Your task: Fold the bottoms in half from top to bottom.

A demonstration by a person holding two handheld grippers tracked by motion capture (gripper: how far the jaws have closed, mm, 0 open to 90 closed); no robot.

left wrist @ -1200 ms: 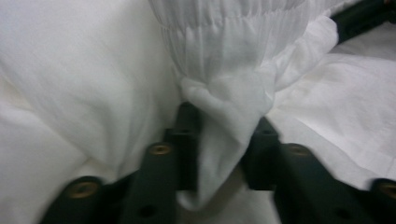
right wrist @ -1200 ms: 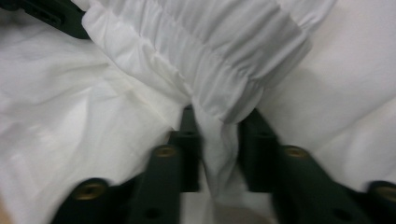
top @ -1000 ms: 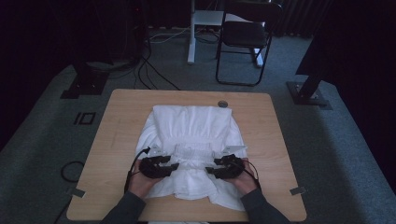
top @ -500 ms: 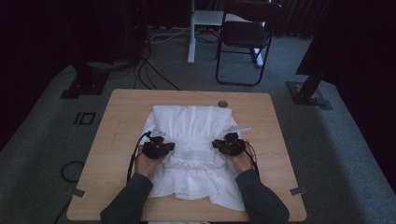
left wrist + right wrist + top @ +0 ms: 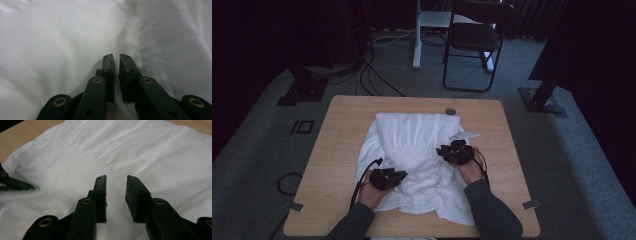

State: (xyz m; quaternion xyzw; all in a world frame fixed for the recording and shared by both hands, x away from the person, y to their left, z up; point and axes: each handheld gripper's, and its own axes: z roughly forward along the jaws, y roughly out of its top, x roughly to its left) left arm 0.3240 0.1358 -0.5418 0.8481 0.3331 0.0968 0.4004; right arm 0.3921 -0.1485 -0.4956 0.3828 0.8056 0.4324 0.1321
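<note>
White rumpled cotton garment (image 5: 417, 155) lay half-folded; left tongs (image 5: 116, 62) nearly clenched, nothing visibly pinched; right tongs (image 5: 116, 187) released, reopening, empty above it.

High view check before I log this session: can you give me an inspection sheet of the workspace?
Surface: wooden table, bare around the cloth.
Job's things: white cloth, rumpled, spread mid-table.
Clutter: small round disc at the far edge.
Grippers: left gripper jaws nearly together, just opened slightly, cloth at the tips, grip unclear; right gripper open above the cloth, nothing between its jaws, just opened further.
Cables: one trails from each gripper; more on the floor.
Surroundings: grey carpet, black chair, stand bases.
</note>
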